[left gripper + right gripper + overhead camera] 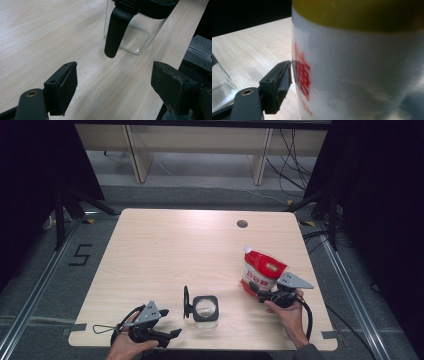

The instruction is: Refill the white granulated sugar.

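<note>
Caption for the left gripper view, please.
Left gripper, jaws open and empty, faces a clear glass jar with a black lid clasp on the wooden table.

Your two grippers — black, with grey plates.

Your left gripper [172,333] is black, topped by a grey three-cornered plate with small dark holes, and a black cable loops off its side. Your right gripper [256,290] has the same grey plate and a thick black cable curling behind it. Up close, each jaw is a blocky black piece with a flat pad, a small screw hole and a brass-coloured rivet. A dark sleeve covers your right forearm.
</note>
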Motion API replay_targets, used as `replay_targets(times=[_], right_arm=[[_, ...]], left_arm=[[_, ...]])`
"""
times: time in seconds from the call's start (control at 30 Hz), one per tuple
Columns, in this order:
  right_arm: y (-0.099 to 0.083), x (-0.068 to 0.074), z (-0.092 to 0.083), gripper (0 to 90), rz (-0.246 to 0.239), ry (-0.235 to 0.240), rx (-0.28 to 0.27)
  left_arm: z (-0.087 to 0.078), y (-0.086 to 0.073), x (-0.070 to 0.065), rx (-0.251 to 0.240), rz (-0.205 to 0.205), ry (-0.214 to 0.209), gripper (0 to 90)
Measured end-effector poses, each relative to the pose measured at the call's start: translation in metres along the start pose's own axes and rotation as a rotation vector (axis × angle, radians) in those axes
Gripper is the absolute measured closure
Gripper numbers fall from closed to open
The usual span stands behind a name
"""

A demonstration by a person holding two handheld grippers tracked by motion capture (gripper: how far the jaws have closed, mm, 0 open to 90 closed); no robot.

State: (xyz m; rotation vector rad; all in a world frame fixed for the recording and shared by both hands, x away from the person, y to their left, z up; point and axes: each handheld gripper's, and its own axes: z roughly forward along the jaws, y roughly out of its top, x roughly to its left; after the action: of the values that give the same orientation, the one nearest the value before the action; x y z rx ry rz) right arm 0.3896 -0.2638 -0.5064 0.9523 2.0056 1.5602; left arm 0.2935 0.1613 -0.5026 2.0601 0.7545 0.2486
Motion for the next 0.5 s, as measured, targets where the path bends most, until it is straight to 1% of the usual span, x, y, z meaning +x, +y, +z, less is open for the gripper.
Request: replay_targets(times=[0.03, 0.07, 0.13, 0.17, 0.2, 0.23, 0.27, 0.37, 0.4, 0.43, 0.47, 0.5], right_arm=[[0.0, 0.0002, 0.0002, 24.2, -0.005, -0.012, -0.004], [-0.0005, 0.0015, 0.0016, 24.6, 0.019, -0.002, -0.014], [-0.001, 0.0016, 0.0035, 25.2, 0.022, 0.006, -0.01], [-0.0014, 0.0017, 0.0042, 25.3, 0.029, 0.005, -0.012], [-0.0014, 0.0017, 0.0042, 25.3, 0.029, 0.005, -0.012], [-0.0022, 0.0007, 0.007, 26.6, 0.017, 0.005, -0.028], [-0.002, 0.0008, 0.0067, 26.8, 0.02, 0.011, -0.007], [-0.0018, -0.0001, 0.0075, 27.6, 0.018, 0.016, -0.011], [-0.0022, 0.0001, 0.0085, 28.2, 0.029, 0.015, -0.014], [-0.0022, 0.0001, 0.0085, 28.2, 0.029, 0.015, -0.014], [-0.0021, -0.0028, 0.0089, 30.1, 0.001, 0.014, -0.005], [-0.0021, -0.0028, 0.0089, 30.1, 0.001, 0.014, -0.005]], left_arm=[[0.0003, -0.0001, -0.0009, -0.006, -0.006, -0.004, 20.9], [0.0002, -0.0001, -0.0009, -0.005, -0.005, -0.004, 20.9], [0.0, 0.0001, -0.0002, 0.0, 0.002, -0.001, 20.9], [0.0002, 0.0, -0.0009, -0.005, -0.005, -0.003, 20.9], [0.0002, 0.0, -0.0009, -0.005, -0.005, -0.003, 20.9], [0.0, 0.0, -0.001, -0.006, -0.005, -0.003, 20.9], [0.0, 0.0001, -0.0009, -0.006, -0.004, -0.003, 20.9], [0.0, -0.0001, -0.001, -0.007, -0.005, -0.002, 21.0], [0.0001, -0.0002, -0.001, -0.006, -0.004, -0.003, 21.0], [0.0001, -0.0002, -0.001, -0.006, -0.004, -0.003, 21.0], [0.0, 0.0, -0.0009, -0.005, -0.004, -0.003, 21.0], [0.0, 0.0, -0.0009, -0.005, -0.004, -0.003, 21.0]])
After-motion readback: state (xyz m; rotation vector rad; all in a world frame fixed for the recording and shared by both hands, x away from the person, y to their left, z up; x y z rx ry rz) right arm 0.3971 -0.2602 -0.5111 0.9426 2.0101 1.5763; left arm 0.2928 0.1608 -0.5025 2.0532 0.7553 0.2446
